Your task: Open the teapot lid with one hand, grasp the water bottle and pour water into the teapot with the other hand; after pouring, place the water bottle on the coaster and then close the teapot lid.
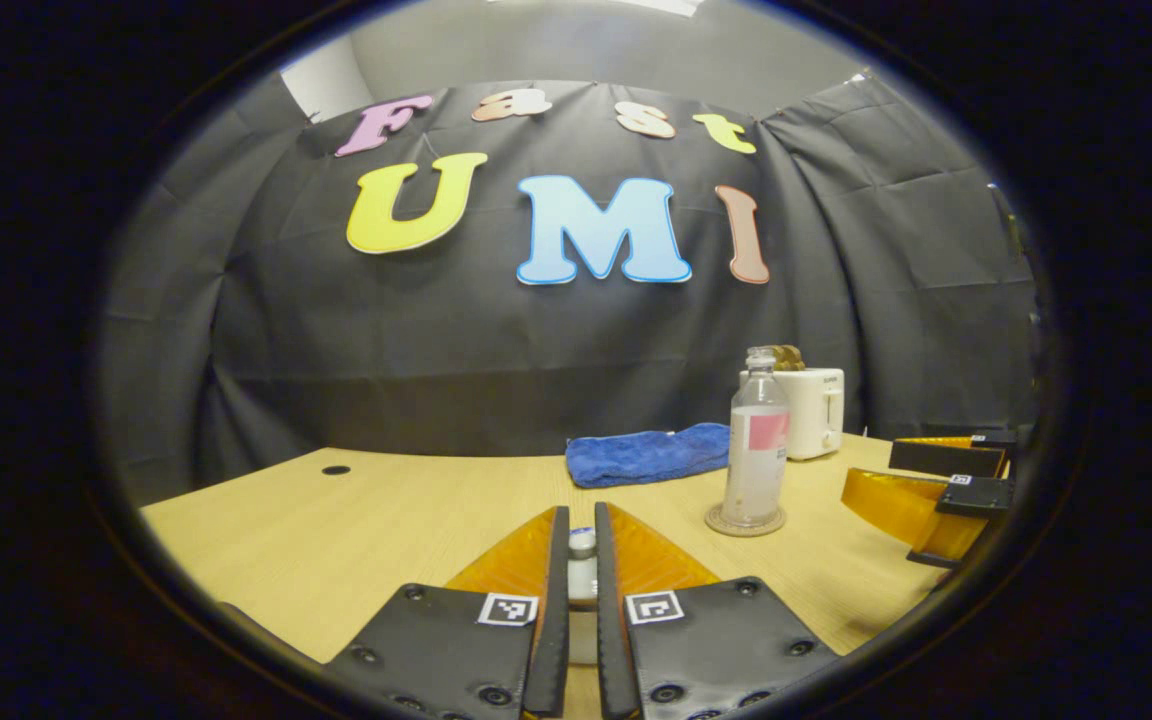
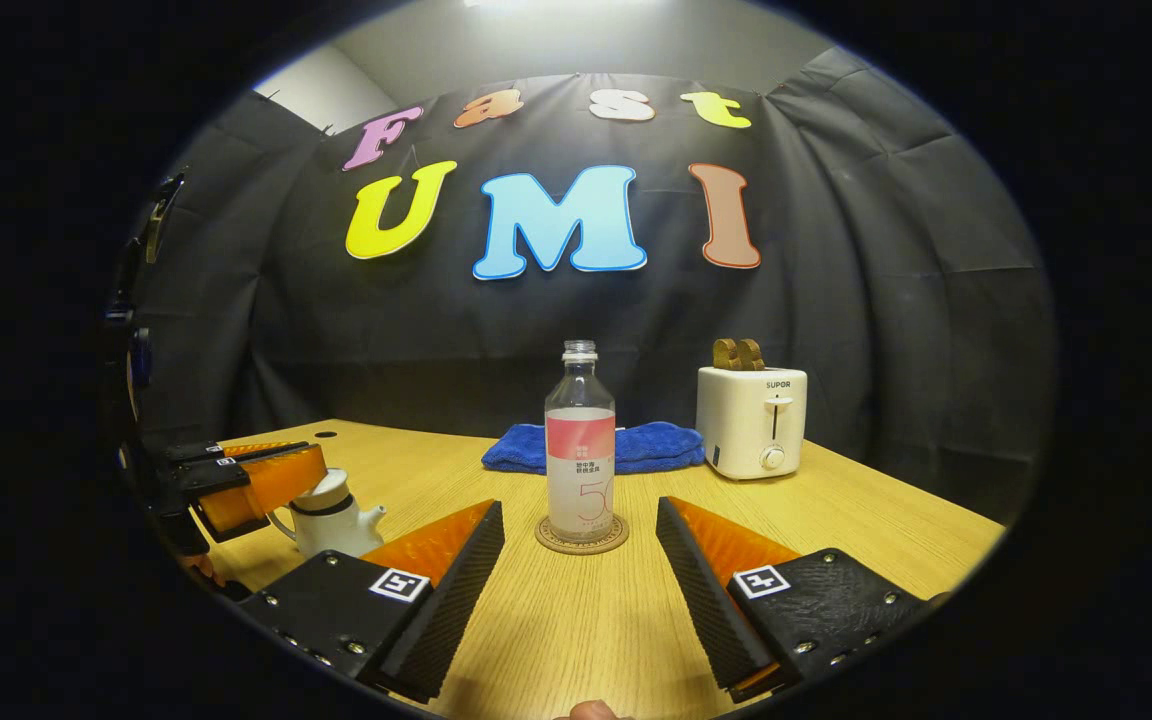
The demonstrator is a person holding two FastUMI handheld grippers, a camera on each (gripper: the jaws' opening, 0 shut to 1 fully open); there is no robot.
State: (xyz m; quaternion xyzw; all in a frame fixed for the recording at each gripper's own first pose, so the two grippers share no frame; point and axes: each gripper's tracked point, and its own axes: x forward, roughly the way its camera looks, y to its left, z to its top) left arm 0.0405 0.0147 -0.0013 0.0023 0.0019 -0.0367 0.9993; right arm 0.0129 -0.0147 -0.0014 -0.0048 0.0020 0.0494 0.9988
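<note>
Left gripper view: lid step under way, bottle already on its coaster.

Left tool (image 1: 576, 560) has its fingers drawn narrow around the teapot lid knob (image 1: 582, 543); whether both press it I cannot tell. In the right gripper view it sits over the white teapot (image 2: 328, 520) with the lid apparently seated. Right tool (image 2: 581, 555) gapes wide, holding nothing, just short of the water bottle (image 2: 580, 450), which stands upright on the coaster (image 2: 581, 535) on the surface (image 2: 866, 510). I judge pouring finished, with only the release left.
</note>
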